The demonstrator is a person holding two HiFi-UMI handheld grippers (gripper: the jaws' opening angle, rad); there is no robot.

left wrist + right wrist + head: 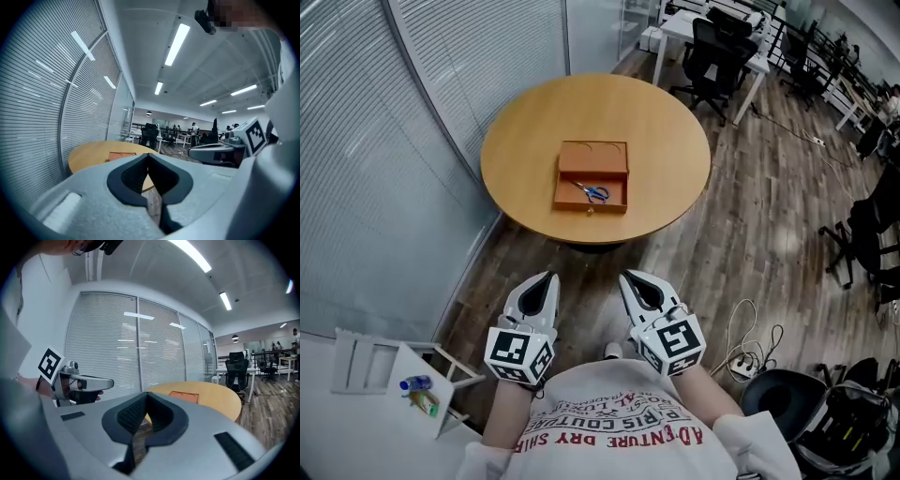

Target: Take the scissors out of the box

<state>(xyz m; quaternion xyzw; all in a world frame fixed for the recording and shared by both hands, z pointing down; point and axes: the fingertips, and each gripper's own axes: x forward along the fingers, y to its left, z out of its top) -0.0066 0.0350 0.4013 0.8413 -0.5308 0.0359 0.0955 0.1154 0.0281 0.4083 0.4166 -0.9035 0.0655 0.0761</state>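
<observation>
The scissors (594, 193) lie flat in the box (570, 201), in the half nearer my tools. They are a small pair with blue handles and pale metal blades. The blades point away to the left and the handles sit toward the right. They look light and thin, and nothing lies on top of them.

The box is orange-brown and lies open, with the other half spread out flat on the far side, so I judge the scissors can be reached from above with nothing to lift first. It sits near the middle of a round wooden tabletop (661, 131).

All of this is straight ahead of both tools and well apart from them, with bare floor (581, 272) between.

The left tool (548, 278) and right tool (628, 278) hang side by side, close in front of my shirt, tips aimed at the tabletop. Each gripper view shows its pads pressed together at the tip with nothing between them. I take that as a carrying posture, since there is nothing within reach to grasp yet.

The task has not begun in earnest. One tool must first get over the box and part its jaws. I would go for the handles, which look thicker than the blades.
</observation>
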